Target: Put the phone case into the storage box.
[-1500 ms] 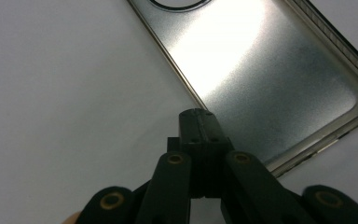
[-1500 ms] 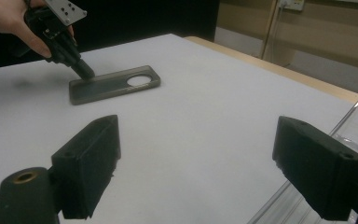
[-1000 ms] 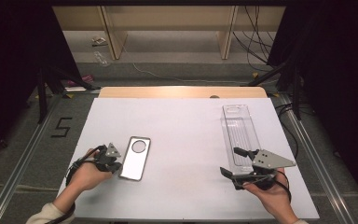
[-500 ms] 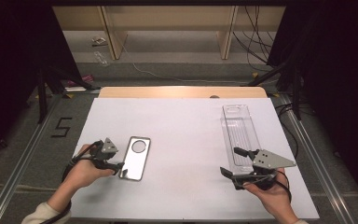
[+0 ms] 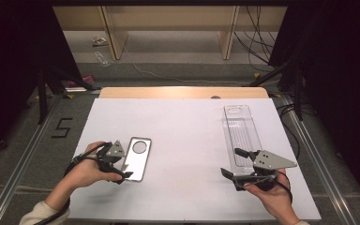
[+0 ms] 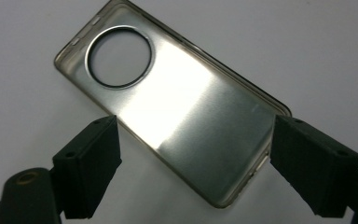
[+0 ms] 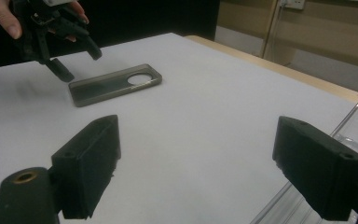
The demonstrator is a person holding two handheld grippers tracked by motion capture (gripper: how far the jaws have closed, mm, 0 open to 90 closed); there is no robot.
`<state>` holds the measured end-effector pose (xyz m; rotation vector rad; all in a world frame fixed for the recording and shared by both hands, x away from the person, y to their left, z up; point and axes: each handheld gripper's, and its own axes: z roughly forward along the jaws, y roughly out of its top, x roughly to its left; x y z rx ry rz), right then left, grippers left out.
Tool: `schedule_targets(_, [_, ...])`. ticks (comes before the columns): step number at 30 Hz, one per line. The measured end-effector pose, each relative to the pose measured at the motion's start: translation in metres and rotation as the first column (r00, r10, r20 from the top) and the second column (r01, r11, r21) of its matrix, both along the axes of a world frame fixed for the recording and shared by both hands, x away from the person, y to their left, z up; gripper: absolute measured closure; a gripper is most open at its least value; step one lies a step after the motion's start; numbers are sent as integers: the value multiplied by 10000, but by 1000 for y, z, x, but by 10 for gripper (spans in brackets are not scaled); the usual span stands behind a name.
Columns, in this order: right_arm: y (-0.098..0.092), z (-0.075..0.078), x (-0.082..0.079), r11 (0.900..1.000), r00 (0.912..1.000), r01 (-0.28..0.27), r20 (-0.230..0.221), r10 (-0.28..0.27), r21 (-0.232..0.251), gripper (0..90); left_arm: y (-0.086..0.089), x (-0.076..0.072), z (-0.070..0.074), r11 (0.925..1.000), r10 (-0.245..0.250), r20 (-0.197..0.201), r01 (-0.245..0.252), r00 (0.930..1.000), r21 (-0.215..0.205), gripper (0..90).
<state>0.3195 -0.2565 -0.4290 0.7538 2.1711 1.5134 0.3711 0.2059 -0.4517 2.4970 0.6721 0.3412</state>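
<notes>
Left gripper view: two black jaws stand wide apart over a clear phone case [image 6: 172, 112], which lies flat on the white table [image 6: 317, 51] with its round camera opening turned away from the lens. The jaws have just been opening, and no pad presses on the case; its near end sits between them, one corner close to the right-hand jaw.

By the look of it the case has just been let go, or the left gripper [image 5: 123, 165] is lining up for a fresh hold. A next grasp would call for the jaws to come down astride the case's long edges and shut on its thin rim without skidding it over the smooth surface.

High view: the case rests at the table's left, just beside the left gripper, while the right gripper [image 5: 231, 164] hovers at the near end of a long clear tray [image 5: 240, 129] on the right side, well apart from the case.

Right gripper view: its own jaws also gape with nothing between them, the tray's rim showing at the lower right. That low angle gives the case's shallow raised wall, which the overhead shot flattens, while the left gripper's close view alone reveals the side button cutouts.
</notes>
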Motion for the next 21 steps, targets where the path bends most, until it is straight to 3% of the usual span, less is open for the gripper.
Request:
schedule_targets(1, [0,0,0,10000,10000,5,-32,-6,-13,162,-5,-1,1,9990,-391,-128,394,9992,211,168])
schedule_targets(4, [0,0,0,10000,10000,0,-40,-1,-26,162,-10,-1,3,9960,-766,-13,766,9971,457,209])
schedule_targets(5, [0,0,0,10000,10000,7,-49,-7,-16,162,-14,-1,6,9890,-1222,15,1217,9925,842,220])
schedule_targets(6, [0,0,0,10000,10000,7,-49,-7,-16,162,-14,-1,6,9890,-1222,15,1217,9925,842,231])
schedule_targets(7, [0,0,0,10000,10000,8,-53,-8,-21,162,-15,-2,6,9844,-1463,42,1452,9892,995,231])
schedule_targets(8, [0,0,0,10000,10000,7,-59,-7,-18,162,-17,-3,7,9755,-1873,-14,1861,9823,1176,244])
schedule_targets(12, [0,-1,0,10000,10000,9,-66,-9,-16,162,-18,-5,5,9643,-2213,-84,2201,9752,1470,244])
schedule_targets(13, [1,-1,1,10000,10000,-4,-55,4,-21,162,-18,-5,4,9539,-2437,-18,2401,9698,1798,257])
schedule_targets(14, [1,-1,1,10000,10000,-4,-55,4,-21,162,-18,-5,4,9539,-2437,-18,2401,9698,1798,266])
schedule_targets(15, [1,-1,0,10000,10000,-3,-55,2,-42,162,-18,-5,3,9415,-2719,66,2646,9623,2087,279])
schedule_targets(16, [1,-1,0,10000,10000,-3,-55,2,-42,162,-18,-5,3,9415,-2719,66,2646,9623,2087,287])
schedule_targets(17, [1,-1,0,10000,10000,-5,-54,4,-45,162,-18,-6,2,9304,-3051,124,2953,9522,2171,291])
schedule_targets(18, [1,-1,0,10000,10000,-5,-54,4,-45,162,-18,-6,2,9304,-3051,124,2953,9522,2171,291])
schedule_targets(19, [1,-1,1,10000,10000,-8,-51,8,-36,162,-20,-8,1,9189,-3341,157,3219,9424,2281,302])
schedule_targets(20, [1,-1,1,10000,10000,-8,-51,8,-36,162,-20,-8,1,9189,-3341,157,3219,9424,2281,316])
schedule_targets(21, [1,-1,1,10000,10000,-7,-56,7,-22,162,-21,-8,0,9128,-3453,106,3332,9384,2360,316])
